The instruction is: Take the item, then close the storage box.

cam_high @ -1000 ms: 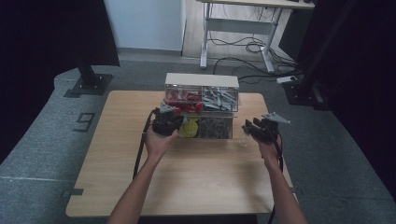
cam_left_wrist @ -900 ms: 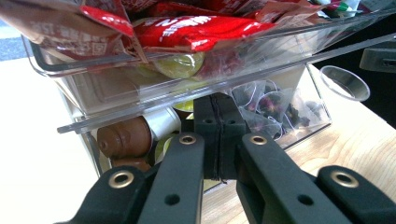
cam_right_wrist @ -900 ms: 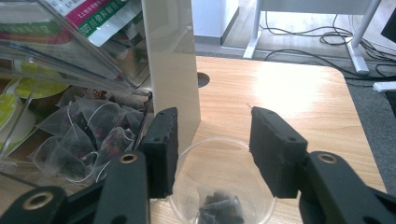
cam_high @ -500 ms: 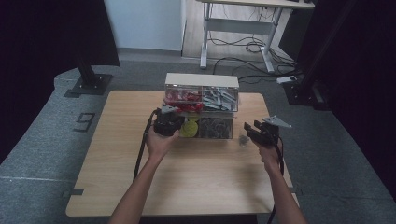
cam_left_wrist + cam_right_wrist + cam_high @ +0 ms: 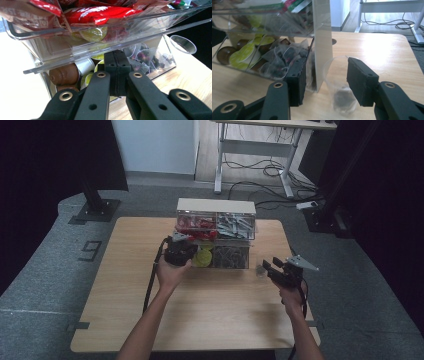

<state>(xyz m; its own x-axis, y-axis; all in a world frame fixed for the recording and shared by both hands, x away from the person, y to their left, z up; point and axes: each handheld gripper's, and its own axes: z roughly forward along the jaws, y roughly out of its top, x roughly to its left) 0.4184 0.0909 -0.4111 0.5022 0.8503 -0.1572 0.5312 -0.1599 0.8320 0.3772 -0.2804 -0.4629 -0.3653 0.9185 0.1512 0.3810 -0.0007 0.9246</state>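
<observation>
A person stands at a light wooden table, a black two-jaw gripper in each hand. Near the far edge stands a clear plastic organizer with two tiers: the upper drawer holds red sachets on one side and grey-white packets on the other, while the lower tier holds round coffee capsules, brown and yellow-green, beside mesh tea bags with dark contents. The left gripper is pressed up against the front of the organizer, just under the pulled-out upper drawer; its jaws are fully closed, pad against pad, with nothing between them. To the right of the organizer, just beside its white side wall, a small clear plastic cup stands upright on the table. It is thin-walled and see-through, wider at the rim than at the base, with something small and dark lying in its bottom. The right gripper is level with the cup, its jaws partly apart after a recent widening, one on each side of it; the right pad sits at the rim, but whether either pad actually presses on the cup cannot be told. In the high view the right gripper sits near the table's right edge, with the cup just in front of its tips.
</observation>
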